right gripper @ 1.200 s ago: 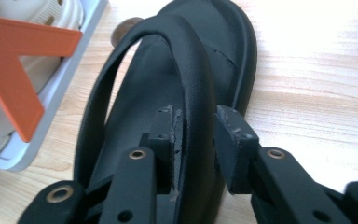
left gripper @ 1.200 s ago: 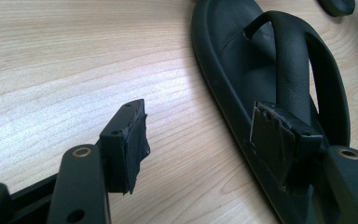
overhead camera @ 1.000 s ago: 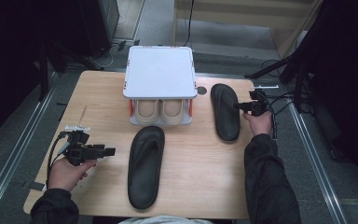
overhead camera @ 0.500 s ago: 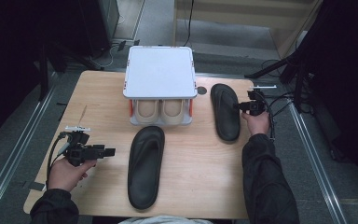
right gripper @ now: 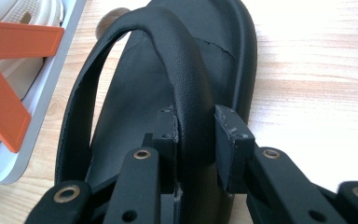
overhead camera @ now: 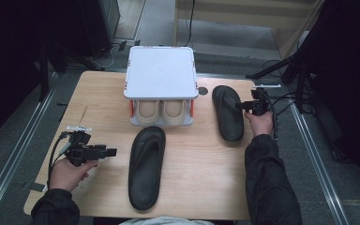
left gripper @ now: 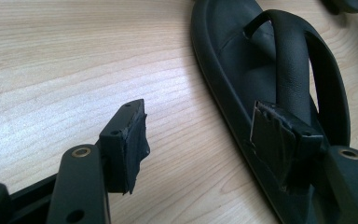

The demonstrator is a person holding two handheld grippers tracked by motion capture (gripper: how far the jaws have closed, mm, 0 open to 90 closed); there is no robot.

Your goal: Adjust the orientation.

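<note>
On the wooden worktop (overhead camera: pixel 98 93) lie two black flip-flop sandals. The right sandal (overhead camera: pixel 228 112) lies lengthwise near the worktop's right edge, just right of a white two-tier shoe rack (overhead camera: pixel 161 75) whose lower shelf holds a pair of beige shoes (overhead camera: pixel 160 110). The right hand-held gripper (overhead camera: pixel 244 105) reaches in from that edge over the sandal's strap; in the right gripper view its jaws have just been closing and now stand narrowly around the strap (right gripper: pixel 186 88), one pad against it, the other at its side, contact there hard to judge. The left sandal (overhead camera: pixel 145 166) lies lengthwise in front of the rack, its heel close to the near edge. The left hand-held gripper (overhead camera: pixel 111 152) hovers just left of it, jaws wide with nothing between them, one pad (left gripper: pixel 272 135) over the sandal's rim. Bare wood stretches left of the rack and between the two sandals.
</note>
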